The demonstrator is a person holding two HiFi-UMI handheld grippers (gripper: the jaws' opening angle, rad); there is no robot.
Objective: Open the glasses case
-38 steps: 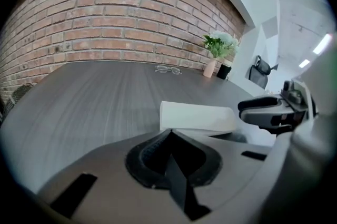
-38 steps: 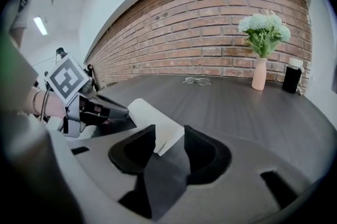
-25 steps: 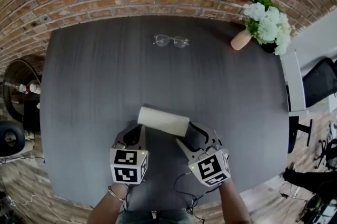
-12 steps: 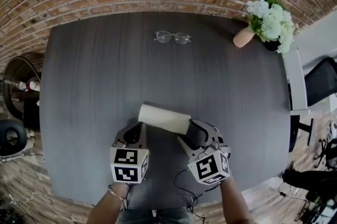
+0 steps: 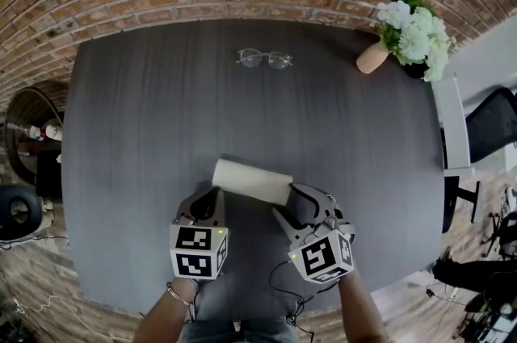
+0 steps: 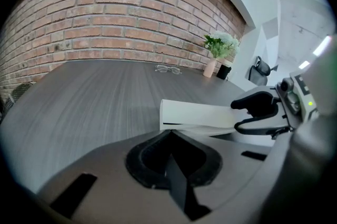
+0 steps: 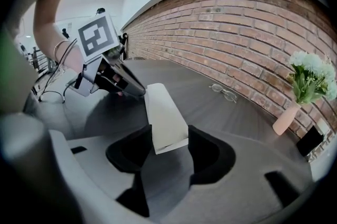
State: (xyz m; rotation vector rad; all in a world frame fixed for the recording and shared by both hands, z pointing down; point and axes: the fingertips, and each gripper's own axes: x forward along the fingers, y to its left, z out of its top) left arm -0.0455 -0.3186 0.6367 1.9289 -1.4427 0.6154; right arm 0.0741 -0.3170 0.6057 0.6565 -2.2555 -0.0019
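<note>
Counting from the head view, what lies on the worktop point(image 5: 145, 131)?

One white case point(image 5: 251, 181) toward the near side, one pair of glasses point(image 5: 265, 58) well apart at the far side, and one vase point(image 5: 371, 59) holding white flowers point(image 5: 414, 31) at the far right corner. There are two grippers. The left hand-held gripper point(image 5: 212, 202) points at the case's left end, and the right hand-held gripper point(image 5: 295, 204) sits at its right end.

And the left gripper view?

Its jaws are pressed together with nothing between them. The case lies just ahead, with a dark seam along its side.

Is the case open?

Its lid is down, so whatever is inside cannot be seen.

The right gripper view?

The jaws stand on either side of the case's near end and clamp it. The case runs away along the worktop, with the left hand-held gripper just beside its far end. The glasses and vase show beyond, by the brick wall point(image 7: 237, 22).
</note>
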